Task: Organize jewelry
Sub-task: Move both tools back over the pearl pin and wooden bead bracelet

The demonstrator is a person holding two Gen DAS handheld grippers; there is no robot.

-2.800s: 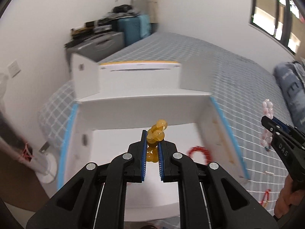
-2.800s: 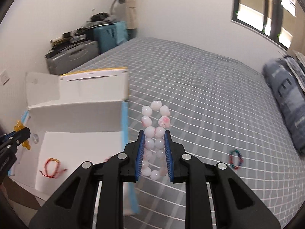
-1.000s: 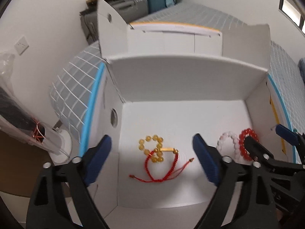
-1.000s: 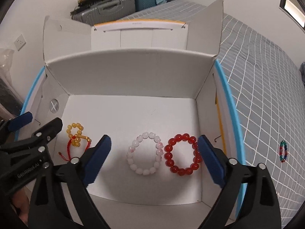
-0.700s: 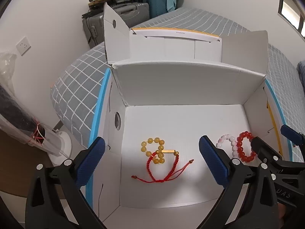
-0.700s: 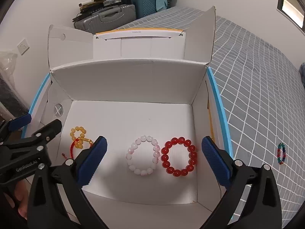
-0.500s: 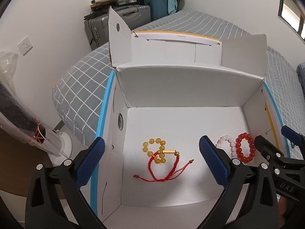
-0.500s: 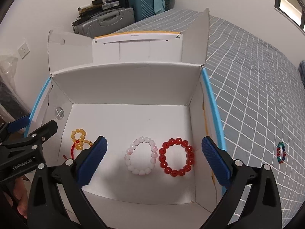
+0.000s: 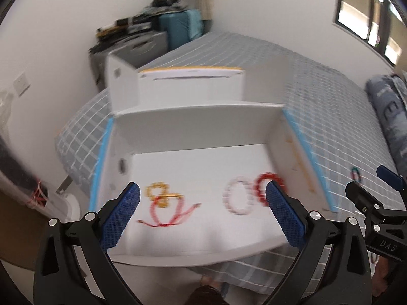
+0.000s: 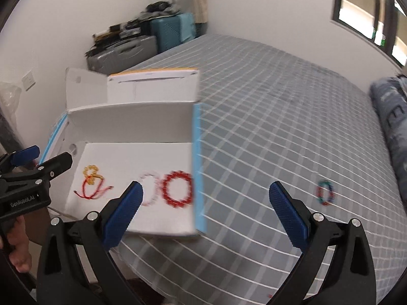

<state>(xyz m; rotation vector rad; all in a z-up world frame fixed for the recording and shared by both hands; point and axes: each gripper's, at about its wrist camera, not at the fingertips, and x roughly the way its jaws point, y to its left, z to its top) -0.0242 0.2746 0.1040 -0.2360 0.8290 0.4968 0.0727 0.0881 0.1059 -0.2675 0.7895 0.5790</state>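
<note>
Four bracelets lie on the floor of an open white cardboard box with blue-taped rims [image 10: 197, 167] at the near corner of a bed with a grey checked cover [image 10: 267, 127]. Reading left to right in the right wrist view: a yellow bead bracelet [image 10: 91, 171] at about 9 o'clock touches or overlaps a red cord bracelet [image 10: 91, 190]; a pale pink-white bead bracelet [image 10: 150, 189] sits beside a red bead bracelet [image 10: 178, 189], the last close against the box's right wall. Well apart on the bedcover at 3 o'clock lies a small multicoloured bead bracelet [image 10: 325, 192], the only piece seen outside the box.

Both tools are empty: the left gripper [image 9: 202, 212] and right gripper [image 10: 206, 211] hold their blue-padded fingers [image 10: 288, 214] spread wide with nothing between them.

That stray bracelet looks light and limp, its round beads likely slippery; pinching across one side of the loop seems the safest hold. The soft cover may give under the fingers. Open bed surrounds it on all sides. The box's upright right wall stands between it and the others, so a carry would need to clear that rim.
</note>
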